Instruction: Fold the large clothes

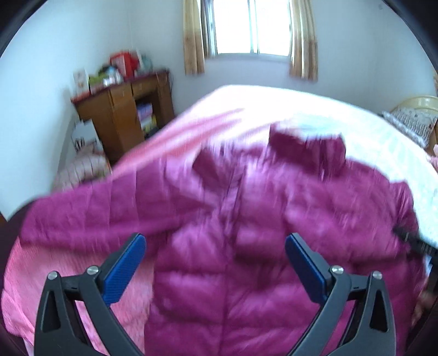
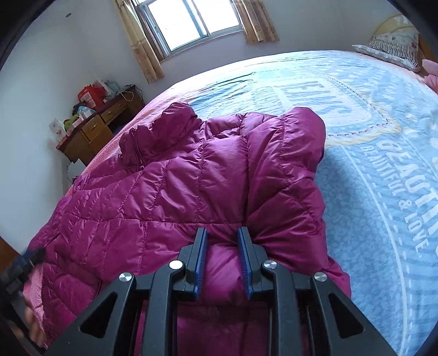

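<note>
Magenta quilted down jacket (image 2: 175, 191), spread across the near part of the bed, collar (image 2: 153, 139) toward the window, centre seam running away from the camera in the left wrist view (image 1: 230, 219). One padded sleeve (image 2: 284, 164) folded over the body, its shoulder bulge toward the far side. Left wrist view motion-blurred; fine stitching not legible there.

Right tongs (image 2: 222, 263), black frame with blue pads (image 2: 201, 260), nearly closed on a bunched fold of the sleeve fabric; fabric squeezed between the pads and puffed out below them. Same tongs visible as a dark shape at the jacket's right edge in the left wrist view (image 1: 413, 241).

Left tongs (image 1: 215, 260), jaws spread wide, holding nothing, above the lower front of the jacket. Blue pads (image 1: 124, 268) well apart, one over the pink cover, one over the jacket. Same tongs partly visible at the left edge of the right wrist view (image 2: 22, 268).

Bed cover: light blue printed blanket with white lettering (image 2: 383, 169) beside and beyond the jacket; pink quilted bedspread (image 1: 54, 279) along the near left edge. Patterned pillow (image 2: 394, 49) at the headboard end.

Brown wooden bench with drawers (image 2: 98, 123) against the left wall, cluttered with boxes and bags (image 2: 87, 98). Bright window (image 1: 250, 26) with beige curtains (image 1: 193, 38) in the far wall.
</note>
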Available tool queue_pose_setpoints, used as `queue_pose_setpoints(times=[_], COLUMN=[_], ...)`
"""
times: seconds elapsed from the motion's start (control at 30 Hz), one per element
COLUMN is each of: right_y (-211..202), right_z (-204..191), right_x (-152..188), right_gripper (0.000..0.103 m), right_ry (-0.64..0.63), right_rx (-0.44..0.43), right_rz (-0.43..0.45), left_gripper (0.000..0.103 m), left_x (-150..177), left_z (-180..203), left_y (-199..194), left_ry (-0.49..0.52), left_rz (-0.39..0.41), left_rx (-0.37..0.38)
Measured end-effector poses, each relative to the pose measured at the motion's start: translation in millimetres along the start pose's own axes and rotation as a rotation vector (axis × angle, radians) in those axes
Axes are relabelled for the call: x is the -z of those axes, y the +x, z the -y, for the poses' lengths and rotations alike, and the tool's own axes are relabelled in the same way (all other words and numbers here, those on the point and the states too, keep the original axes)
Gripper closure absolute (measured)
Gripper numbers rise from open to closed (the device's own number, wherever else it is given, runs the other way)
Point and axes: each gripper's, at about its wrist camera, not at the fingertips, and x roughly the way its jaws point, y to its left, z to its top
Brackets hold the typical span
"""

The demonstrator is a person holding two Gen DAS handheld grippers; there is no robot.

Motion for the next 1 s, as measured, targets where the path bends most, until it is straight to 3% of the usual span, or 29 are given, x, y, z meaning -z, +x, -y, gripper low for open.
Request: queue_pose_setpoints(times=[0.13, 0.27, 0.37, 0.5, 0.57, 0.63, 0.73, 0.93, 1.0], right_y=[1, 0, 0, -1, -1, -1, -1, -2, -5], right_z=[-2, 3, 7, 10, 10, 11, 10, 11, 10], right_x=[-1, 0, 0, 0, 0, 0, 0, -1, 0], right_gripper=[0.079, 0.079, 0.079, 0.079, 0.079, 0.079, 0.079, 0.079, 0.079], right_ry=[0.009, 0.028, 0.055, 0.077, 0.079, 0.078, 0.076, 0.079, 0.076], right_rx=[-0.013, -0.035, -0.064, -0.085, -0.087, -0.087, -0.085, -0.084, -0.082], right_rz=[0.004, 0.011, 0.013, 0.015, 0.017, 0.019, 0.02, 0.023, 0.036], left_gripper=[0.0, 0.0, 0.0, 0.0, 0.01, 0.032, 0.049, 0.053, 0.045], left_x=[-20, -7, 11, 16, 15, 17, 19, 20, 20], left_z=[13, 16, 7, 3, 0, -4, -6, -4, -5], left_y=[26, 77, 81, 81, 77, 66, 51, 55, 53], left_ry=[0.01, -0.014, -0.071, -0.077, -0.086, -0.104, -0.138, -0.165, -0.165], left_rz=[-0.004, -0.184, -0.178, -0.181, -0.171, -0.156, -0.122, -0.148, -0.141], left_rx=[-0.1, -0.175, -0.132, -0.105, -0.061, 0.002, 0.044, 0.091, 0.112])
